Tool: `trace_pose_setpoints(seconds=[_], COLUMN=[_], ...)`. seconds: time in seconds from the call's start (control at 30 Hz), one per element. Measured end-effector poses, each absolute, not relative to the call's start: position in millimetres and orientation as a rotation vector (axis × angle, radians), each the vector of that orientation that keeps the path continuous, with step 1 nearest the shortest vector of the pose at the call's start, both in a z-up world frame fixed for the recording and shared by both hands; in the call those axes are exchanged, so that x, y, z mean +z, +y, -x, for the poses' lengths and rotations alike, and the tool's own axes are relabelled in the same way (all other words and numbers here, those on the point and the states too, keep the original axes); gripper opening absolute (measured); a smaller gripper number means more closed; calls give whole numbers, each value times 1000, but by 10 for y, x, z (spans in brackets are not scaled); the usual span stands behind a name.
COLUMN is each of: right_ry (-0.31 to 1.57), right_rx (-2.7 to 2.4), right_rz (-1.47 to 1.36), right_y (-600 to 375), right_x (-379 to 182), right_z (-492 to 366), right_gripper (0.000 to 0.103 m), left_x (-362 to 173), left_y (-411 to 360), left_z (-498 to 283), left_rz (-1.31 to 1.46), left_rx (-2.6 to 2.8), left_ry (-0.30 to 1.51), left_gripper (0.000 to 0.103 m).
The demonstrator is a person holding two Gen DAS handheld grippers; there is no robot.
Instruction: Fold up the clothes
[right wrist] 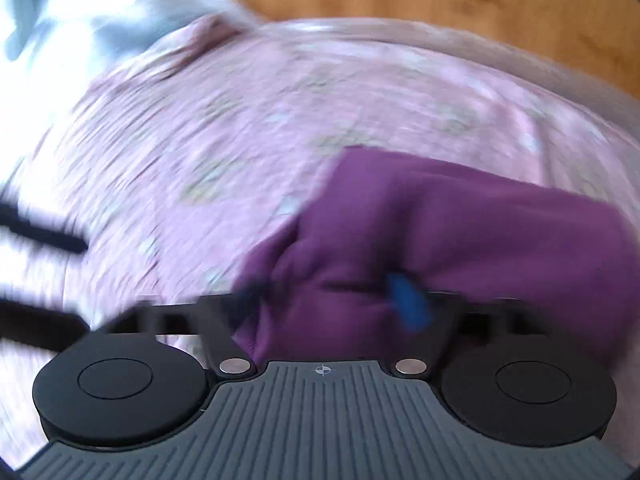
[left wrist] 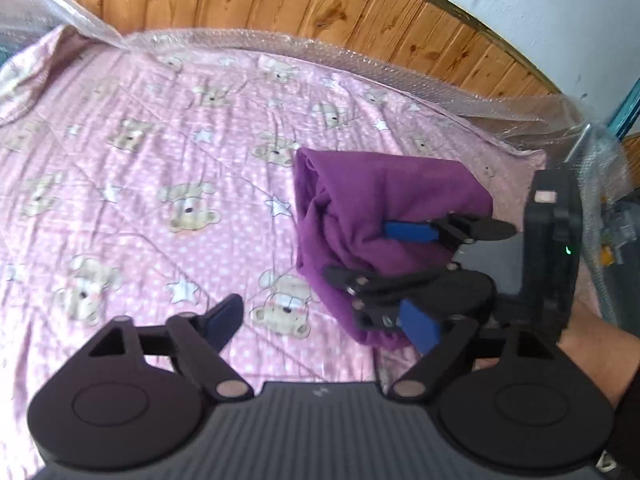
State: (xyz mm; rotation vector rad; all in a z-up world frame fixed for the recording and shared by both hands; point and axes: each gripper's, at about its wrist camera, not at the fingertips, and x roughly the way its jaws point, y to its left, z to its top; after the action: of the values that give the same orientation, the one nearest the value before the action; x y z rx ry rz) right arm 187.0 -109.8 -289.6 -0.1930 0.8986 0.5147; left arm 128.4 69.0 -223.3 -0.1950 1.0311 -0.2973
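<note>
A folded purple garment (left wrist: pixel 372 216) is held off the pink teddy-bear bedspread (left wrist: pixel 160 168) at the right of the left wrist view. My right gripper (left wrist: pixel 372 252) comes in from the right and is shut on the garment, one blue pad (left wrist: pixel 410 230) above the bundle and one below. In the blurred right wrist view the purple garment (right wrist: pixel 460 232) fills the space between the fingers, with a blue pad (right wrist: pixel 408 300) pressed on it. My left gripper (left wrist: pixel 324 324) is open and holds nothing, just left of the garment.
A wooden headboard (left wrist: pixel 280 4) runs along the back. Bubble wrap (left wrist: pixel 360 64) lies along the far edge of the bed. A white wall (left wrist: pixel 560 8) is at the upper right. Clutter stands past the bed's right edge.
</note>
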Motion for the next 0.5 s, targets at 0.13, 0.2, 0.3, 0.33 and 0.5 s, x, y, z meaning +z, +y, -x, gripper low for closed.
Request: trace_pose_setpoints(seconds=[0.13,0.2,0.3,0.33,0.5], right_ry=[871,869,966,1015,1123], right_rx=[506,365,177,131,51], right_rz=[28,-50,-125,-138,-137], right_y=[-1571,-1960,-2373,-2460,-2642], right_x=[-2500,-2330,-2336,-2393,-2482], right_z=[-1568,-1369,-1190,-1159,-971], right_gripper=[75,85,88,88,88], left_x=[-2103,-2072,-2104,-2121,-2109], left_y=[461,274,-28,-139,-564], left_z=[-1178,-1116,-1030,-1006,-977], left_rz=[181,151,84,48,11], left_rx=[-308,-293,-226,-197,-132], left_ry=[1027,1006,1022,1036,1107], left_gripper=[103,103,103,103,103])
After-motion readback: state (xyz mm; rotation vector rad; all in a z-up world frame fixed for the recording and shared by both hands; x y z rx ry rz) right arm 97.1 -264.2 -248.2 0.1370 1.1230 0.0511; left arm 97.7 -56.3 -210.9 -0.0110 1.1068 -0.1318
